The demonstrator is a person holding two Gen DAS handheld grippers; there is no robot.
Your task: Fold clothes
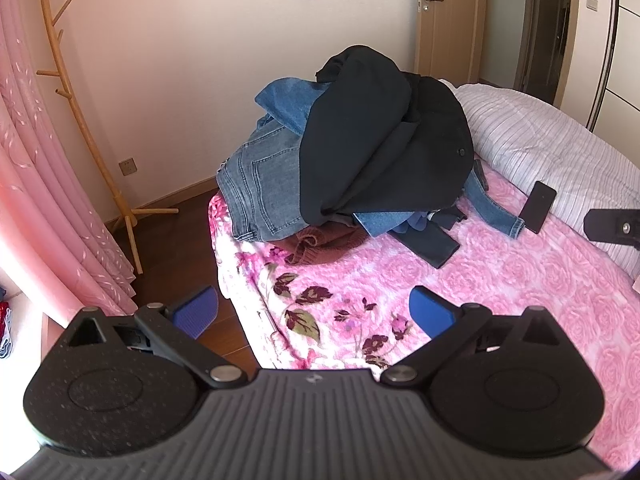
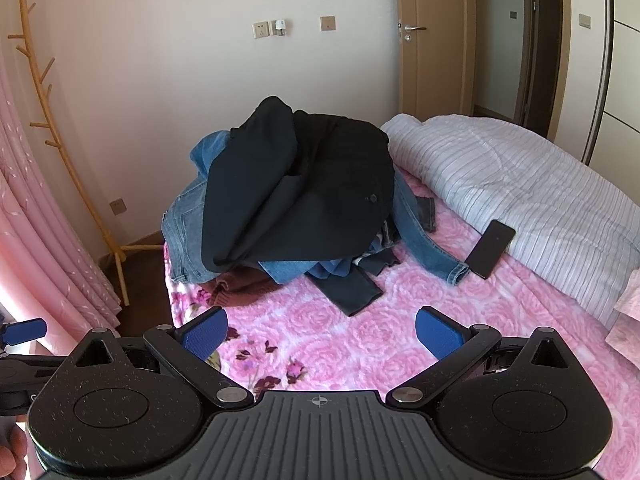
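Clothes pile (image 2: 288, 208) heaped unfolded near the bed's (image 2: 400, 340) far corner: black jacket (image 2: 304, 184) draped on top, blue jeans (image 2: 184, 236) beneath, brown knit (image 2: 240, 286) poking out at front.

A heap of clothes (image 2: 296, 200) lies on the bed (image 2: 400, 344) at its far left corner, with a jacket (image 2: 304, 184) on top of jeans (image 2: 188, 236). To the right of the heap a phone (image 2: 490, 249) leans against a folded quilt (image 2: 520, 192). A coat stand (image 2: 52, 136) rises left of the bed, before the wall, and a door (image 2: 432, 36) stands behind the quilt.
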